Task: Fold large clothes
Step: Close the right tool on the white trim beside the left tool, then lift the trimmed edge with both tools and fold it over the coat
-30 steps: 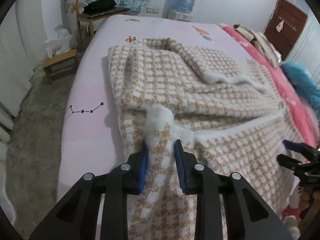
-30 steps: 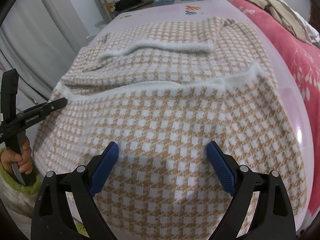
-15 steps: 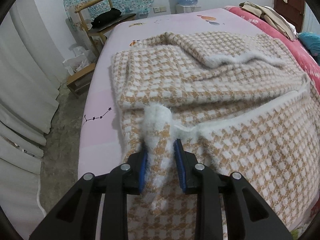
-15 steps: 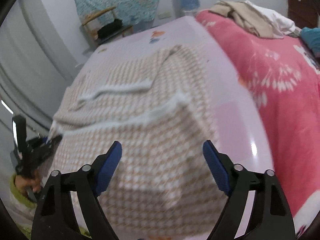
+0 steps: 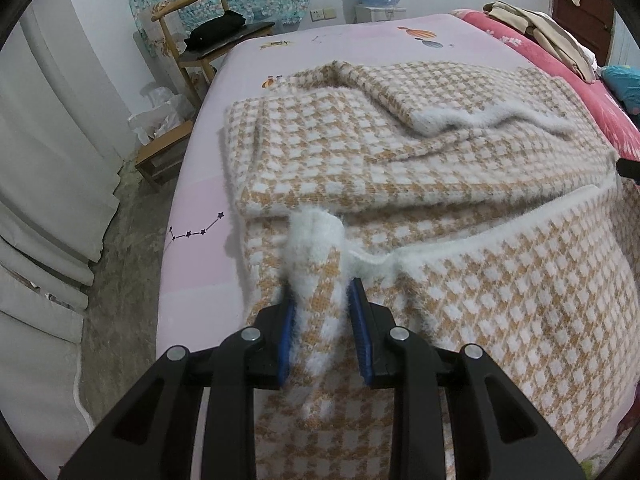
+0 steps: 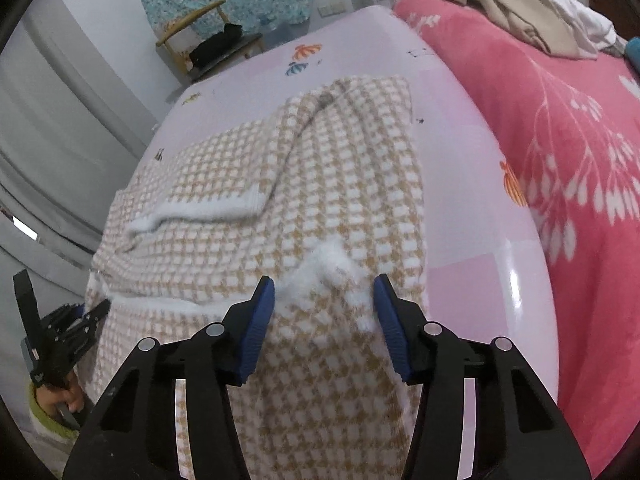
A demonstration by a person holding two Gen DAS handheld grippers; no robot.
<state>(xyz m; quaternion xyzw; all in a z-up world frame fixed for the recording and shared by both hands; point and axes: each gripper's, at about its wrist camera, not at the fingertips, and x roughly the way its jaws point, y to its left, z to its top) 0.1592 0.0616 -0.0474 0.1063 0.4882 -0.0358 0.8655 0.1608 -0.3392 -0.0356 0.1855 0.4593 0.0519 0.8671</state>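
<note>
Since the earlier frames, the right tongs [image 6: 324,320] have been carried along the near edge of the sweater [image 6: 340,200] to its right-hand corner, and their jaws have just been closing. The fuzzy white hem corner is now bracketed between the blue pads; firm pressing cannot be confirmed. The left tongs [image 5: 322,320] are found unchanged, pinching a bunched fold of hem at the opposite corner. Both tongs are pointed steeply downward over the bed [image 5: 200,208]. The sweater is laid across the pink sheet, sleeves folded in over its body, its near part draped over the bed's edge. A hand [image 6: 64,404] is seen on the left tongs' grip, low on the left of the right-wrist view.
</note>
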